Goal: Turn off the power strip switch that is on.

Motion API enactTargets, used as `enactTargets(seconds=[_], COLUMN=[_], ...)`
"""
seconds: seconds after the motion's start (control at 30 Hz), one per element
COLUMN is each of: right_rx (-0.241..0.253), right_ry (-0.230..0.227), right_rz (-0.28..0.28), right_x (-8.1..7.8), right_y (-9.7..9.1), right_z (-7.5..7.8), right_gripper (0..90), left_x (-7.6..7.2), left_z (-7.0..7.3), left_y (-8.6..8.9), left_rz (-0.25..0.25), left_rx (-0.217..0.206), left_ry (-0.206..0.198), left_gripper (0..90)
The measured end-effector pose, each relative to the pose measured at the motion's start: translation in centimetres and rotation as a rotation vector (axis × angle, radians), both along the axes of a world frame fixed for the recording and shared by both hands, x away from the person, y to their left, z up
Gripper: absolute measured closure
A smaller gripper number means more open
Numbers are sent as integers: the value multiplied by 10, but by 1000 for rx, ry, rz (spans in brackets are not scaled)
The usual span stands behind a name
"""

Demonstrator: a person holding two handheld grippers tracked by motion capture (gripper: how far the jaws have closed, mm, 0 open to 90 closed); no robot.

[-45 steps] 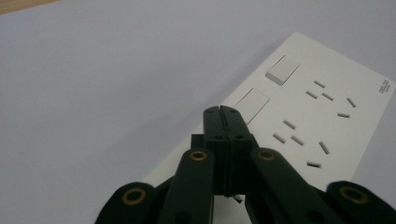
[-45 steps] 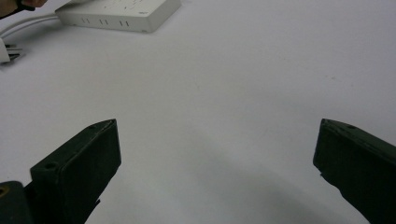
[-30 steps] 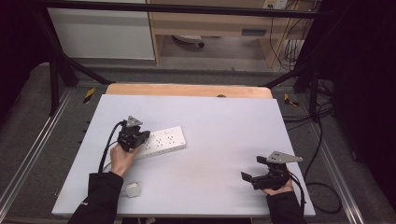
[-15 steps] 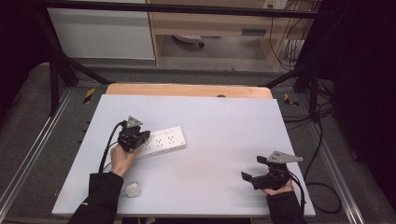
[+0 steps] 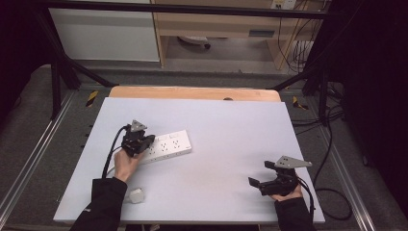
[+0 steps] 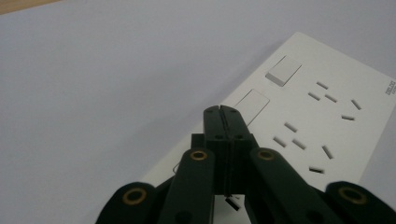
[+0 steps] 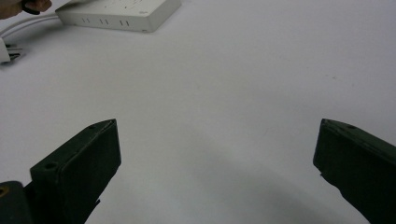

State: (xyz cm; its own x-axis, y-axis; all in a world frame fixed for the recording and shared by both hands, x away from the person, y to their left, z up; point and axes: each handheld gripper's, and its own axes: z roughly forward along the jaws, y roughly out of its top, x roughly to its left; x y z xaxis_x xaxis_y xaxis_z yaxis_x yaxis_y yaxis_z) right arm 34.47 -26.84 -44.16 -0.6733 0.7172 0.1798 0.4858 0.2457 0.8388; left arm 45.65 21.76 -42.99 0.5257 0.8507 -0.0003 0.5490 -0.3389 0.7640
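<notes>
A white power strip (image 5: 168, 145) lies flat on the left half of the white table (image 5: 226, 125). My left gripper (image 5: 146, 141) is over its left end. In the left gripper view my left gripper (image 6: 220, 111) is shut with nothing between the jaws. Its tips are at the edge of the nearer rocker switch (image 6: 254, 103) on the power strip (image 6: 322, 116); whether they touch it I cannot tell. A second switch (image 6: 283, 71) lies just beyond. My right gripper (image 5: 261, 174) rests near the table's front right, and there my right gripper (image 7: 217, 135) is open over bare table.
The strip's white plug (image 5: 137, 196) lies by the left forearm near the front edge, its cord running back to the strip. In the right gripper view the power strip (image 7: 126, 11) and plug (image 7: 5, 51) sit far off. A wooden board edge (image 5: 192, 92) borders the table's far side.
</notes>
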Motion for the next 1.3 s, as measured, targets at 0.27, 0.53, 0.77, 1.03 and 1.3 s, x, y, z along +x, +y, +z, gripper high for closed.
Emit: enactTargets(seconds=[0.27, 0.53, 0.77, 1.03, 1.3], right_rx=[5, 1, 3, -1, -5], right_ry=[-4, 0, 0, 0, 3], right_rz=[-3, 0, -2, -8, -8], right_x=[0, 0, 0, 0, 0], right_y=[-1, 0, -1, 0, 0], right_z=[1, 0, 0, 0, 0], right_gripper=[13, 13, 13, 14, 14], left_x=[-1, 1, -5, -16, -29], left_z=[-2, -2, 7, 16, 22], left_y=[-5, 0, 5, 14, 21], left_rz=[-24, -26, -42, -63, -87], left_rx=[9, -24, -50, -40, -21], left_ry=[-11, 8, -17, -20, -21], left_gripper=[900, 900, 900, 898, 681])
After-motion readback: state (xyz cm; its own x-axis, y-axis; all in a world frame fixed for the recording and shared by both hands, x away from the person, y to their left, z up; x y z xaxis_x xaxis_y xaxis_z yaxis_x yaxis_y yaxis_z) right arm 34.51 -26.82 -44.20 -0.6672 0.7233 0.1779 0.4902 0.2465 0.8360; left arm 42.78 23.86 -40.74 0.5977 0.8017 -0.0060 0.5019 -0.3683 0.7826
